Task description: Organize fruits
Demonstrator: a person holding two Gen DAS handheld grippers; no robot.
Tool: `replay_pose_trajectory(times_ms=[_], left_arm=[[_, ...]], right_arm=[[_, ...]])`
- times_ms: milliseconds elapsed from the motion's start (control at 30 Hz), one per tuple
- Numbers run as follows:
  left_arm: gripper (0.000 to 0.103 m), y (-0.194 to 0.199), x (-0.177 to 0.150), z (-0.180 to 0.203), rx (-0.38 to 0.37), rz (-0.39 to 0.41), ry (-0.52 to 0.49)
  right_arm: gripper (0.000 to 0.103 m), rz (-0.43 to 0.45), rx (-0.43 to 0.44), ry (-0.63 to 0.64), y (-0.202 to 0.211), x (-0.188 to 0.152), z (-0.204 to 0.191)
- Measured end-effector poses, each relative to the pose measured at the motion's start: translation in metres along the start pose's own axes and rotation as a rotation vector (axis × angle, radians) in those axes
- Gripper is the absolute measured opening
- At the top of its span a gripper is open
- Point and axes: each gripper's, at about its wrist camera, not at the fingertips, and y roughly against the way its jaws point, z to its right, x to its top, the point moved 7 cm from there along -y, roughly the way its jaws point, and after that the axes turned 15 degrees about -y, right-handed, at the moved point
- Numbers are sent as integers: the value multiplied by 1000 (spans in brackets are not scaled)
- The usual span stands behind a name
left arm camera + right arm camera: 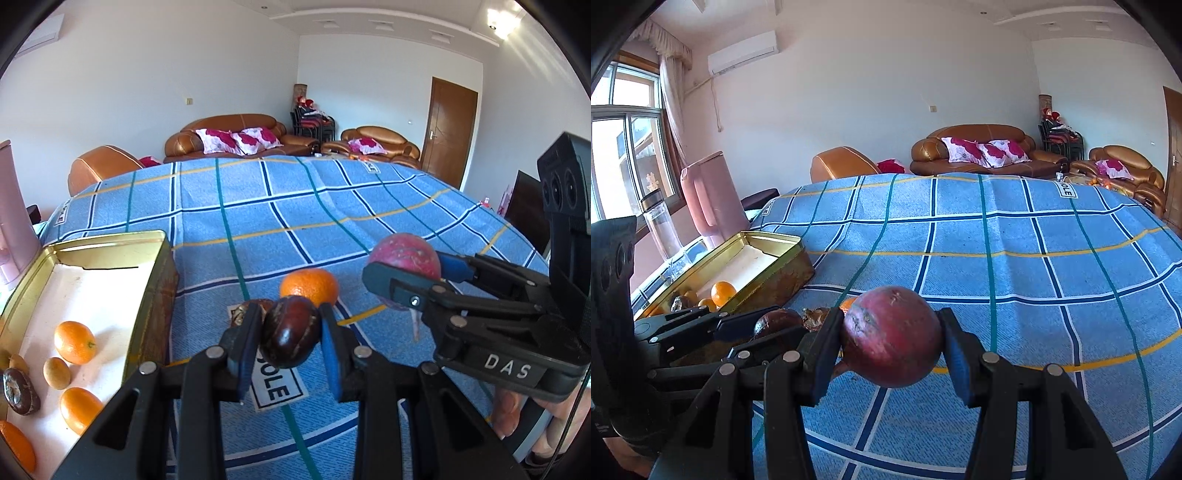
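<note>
The left gripper (290, 332) is clamped on a glossy dark brown, ribbed oval fruit (291, 330), holding it just above the worktop covered in a blue checked cloth (332, 206). The right gripper (891, 341) grips a round reddish-purple fruit (892, 336) between its blue-padded fingers (958, 354); in the left wrist view this fruit sits at about two o'clock from the brown one, well apart from it. Behind the brown fruit, at twelve o'clock, a round orange tangerine (309, 287) rests on the cloth, and a small crinkled brown fruit (245, 312) lies just beside it at about ten o'clock from the left gripper. At nine o'clock stands an open gold rectangular metal tin (147, 295) with a white floor, holding several oranges (75, 342), small yellowish fruits (56, 373) and another dark brown fruit (20, 391). A pink plastic jug (711, 195) stands beyond the tin, near the window.
</note>
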Motion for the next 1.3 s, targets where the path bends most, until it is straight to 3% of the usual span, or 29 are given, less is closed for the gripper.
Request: replay_pose_trajectory(times_ms=[1300], left_arm=[[33, 39, 6, -10, 131, 174, 19]], right_arm=[[54, 131, 74, 121, 28, -2, -24]])
